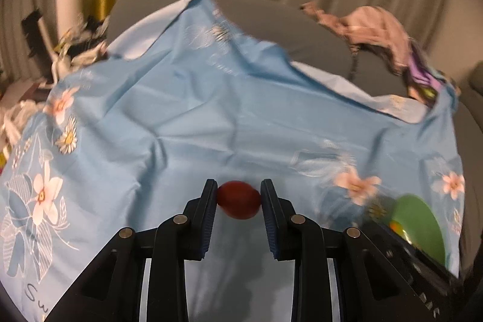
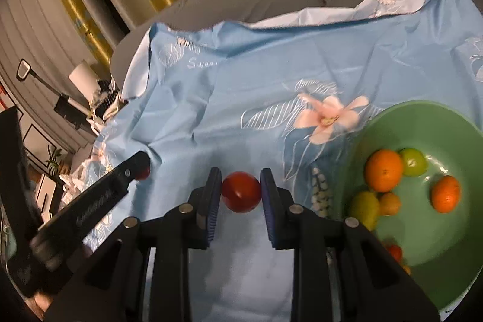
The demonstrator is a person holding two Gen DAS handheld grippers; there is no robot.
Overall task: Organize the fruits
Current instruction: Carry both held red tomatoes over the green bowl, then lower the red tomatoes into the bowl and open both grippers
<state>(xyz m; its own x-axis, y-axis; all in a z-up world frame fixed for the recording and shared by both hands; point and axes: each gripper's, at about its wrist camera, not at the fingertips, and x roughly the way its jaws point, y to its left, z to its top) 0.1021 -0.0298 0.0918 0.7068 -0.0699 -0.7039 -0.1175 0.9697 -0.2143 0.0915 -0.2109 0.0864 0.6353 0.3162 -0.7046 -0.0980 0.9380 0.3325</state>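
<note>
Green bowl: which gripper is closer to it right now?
Right. The right gripper, shut on a red fruit, sits just left of the green bowl. The left gripper, holding a dark red fruit, is further left.

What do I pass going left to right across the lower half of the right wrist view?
Left gripper with a dark red fruit at its tip → red tomato clamped in the right gripper → yellow-green fruit → large orange → small orange, the last three in the green bowl.
</note>
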